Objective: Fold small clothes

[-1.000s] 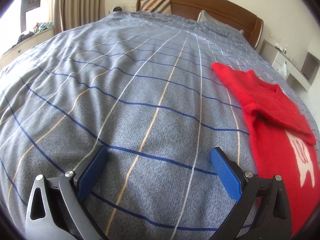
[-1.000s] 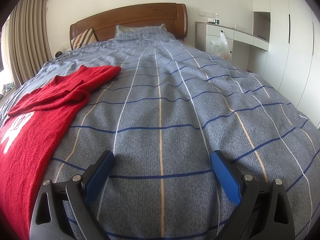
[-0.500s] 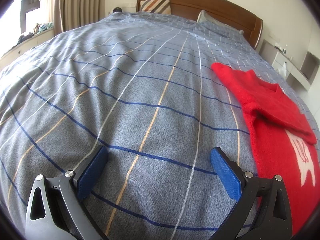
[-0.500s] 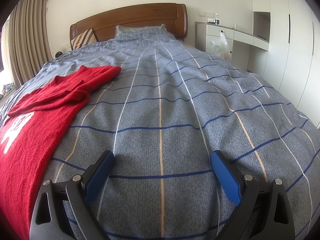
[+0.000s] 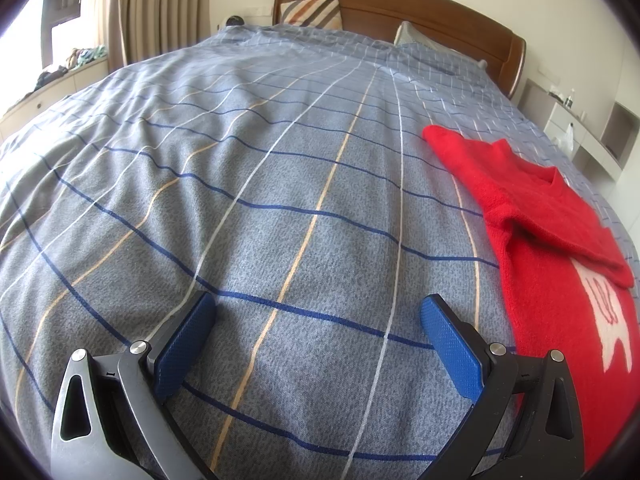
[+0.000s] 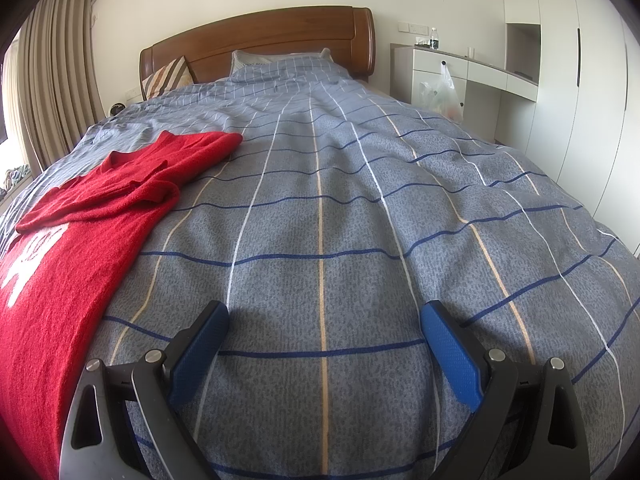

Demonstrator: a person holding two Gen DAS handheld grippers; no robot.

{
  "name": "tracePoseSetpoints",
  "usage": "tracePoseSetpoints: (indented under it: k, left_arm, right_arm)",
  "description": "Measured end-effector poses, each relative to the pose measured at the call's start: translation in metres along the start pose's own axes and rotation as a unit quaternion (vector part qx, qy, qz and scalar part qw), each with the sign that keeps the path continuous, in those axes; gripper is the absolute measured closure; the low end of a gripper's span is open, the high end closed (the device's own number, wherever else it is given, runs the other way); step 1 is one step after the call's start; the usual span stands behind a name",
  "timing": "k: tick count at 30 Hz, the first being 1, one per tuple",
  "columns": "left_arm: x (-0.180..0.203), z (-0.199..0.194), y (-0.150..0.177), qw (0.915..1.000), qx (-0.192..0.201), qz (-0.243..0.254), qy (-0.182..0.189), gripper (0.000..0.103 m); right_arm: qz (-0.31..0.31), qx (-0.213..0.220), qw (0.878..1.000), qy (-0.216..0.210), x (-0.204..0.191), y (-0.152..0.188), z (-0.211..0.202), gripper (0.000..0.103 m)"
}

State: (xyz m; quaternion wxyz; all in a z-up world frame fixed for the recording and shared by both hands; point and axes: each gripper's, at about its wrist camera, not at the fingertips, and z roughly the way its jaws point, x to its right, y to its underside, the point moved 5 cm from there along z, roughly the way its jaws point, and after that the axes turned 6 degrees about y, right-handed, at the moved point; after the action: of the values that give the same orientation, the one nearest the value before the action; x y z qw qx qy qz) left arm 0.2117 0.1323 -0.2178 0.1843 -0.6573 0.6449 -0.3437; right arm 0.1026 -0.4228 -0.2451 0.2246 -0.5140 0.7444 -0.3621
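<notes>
Left gripper [image 5: 316,320] and right gripper [image 6: 324,320] both hovering spread wide, empty, over grey plaid bedspread [image 6: 360,220], red knit sweater [image 5: 552,248] lying flat between them.

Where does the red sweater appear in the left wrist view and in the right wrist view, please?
Left wrist view: the red sweater lies along the right edge, beside the open left gripper.
Right wrist view: the sweater lies along the left edge, beside the open right gripper.
Shared landmark: the striped pillow against the wooden headboard.
</notes>
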Motion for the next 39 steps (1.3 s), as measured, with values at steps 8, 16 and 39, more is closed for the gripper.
tracePoseSetpoints:
  k: [8, 16, 39]
  left_arm:
    - [-0.0002, -0.0009, 0.0007, 1.0000, 0.001, 0.001, 0.000, 0.001]
    - [0.0000, -0.0010, 0.0012, 1.0000, 0.001, 0.001, -0.001, 0.001]
    - [0.0008, 0.0001, 0.0023, 1.0000, -0.004, 0.004, -0.006, 0.001]
  right_arm:
    - [0.000, 0.000, 1.000, 0.000, -0.0001, 0.0001, -0.0001, 0.007]
    - [0.000, 0.000, 1.000, 0.000, 0.0003, 0.0001, 0.0003, 0.007]
    - [0.000, 0.000, 1.000, 0.000, 0.0006, 0.0004, 0.0006, 0.007]
